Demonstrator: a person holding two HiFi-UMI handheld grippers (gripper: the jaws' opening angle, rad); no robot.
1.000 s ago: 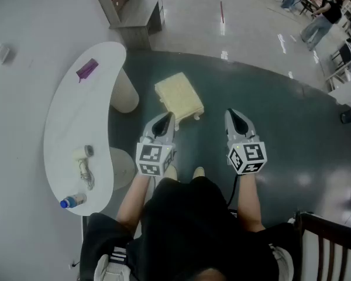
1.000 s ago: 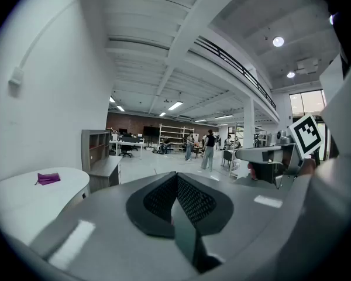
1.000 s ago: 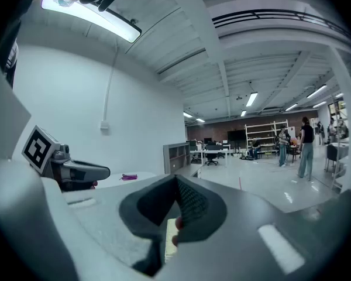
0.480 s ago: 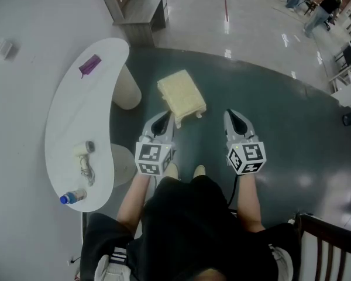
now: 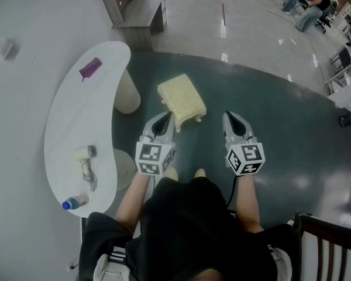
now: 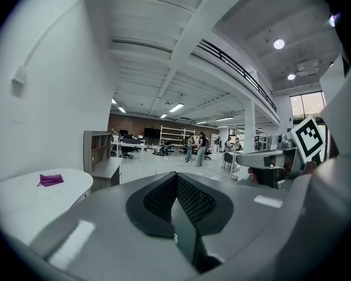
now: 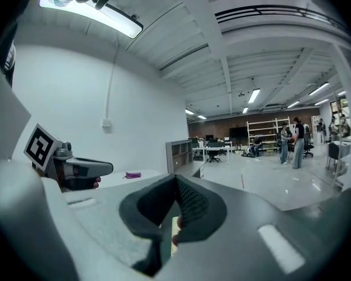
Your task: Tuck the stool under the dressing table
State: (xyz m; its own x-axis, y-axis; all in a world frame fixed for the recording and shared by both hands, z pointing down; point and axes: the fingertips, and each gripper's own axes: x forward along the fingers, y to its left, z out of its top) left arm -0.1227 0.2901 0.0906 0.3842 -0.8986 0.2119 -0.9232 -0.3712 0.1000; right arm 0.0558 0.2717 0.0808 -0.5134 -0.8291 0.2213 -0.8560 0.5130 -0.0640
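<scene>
Big open lab, racks (image 7: 268,134), desks (image 7: 213,150)

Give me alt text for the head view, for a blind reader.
From above, a person holding the left gripper and right gripper, jaws shut and empty, before a cream stool that sits beside the curved white dressing table, not under it. A purple item, a hair dryer and a bottle lie on the table.

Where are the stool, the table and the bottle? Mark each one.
stool (image 5: 180,96), head view, middle of its seat
table (image 5: 76,113), head view, bare part of its top
bottle (image 5: 76,202), head view, its body
</scene>
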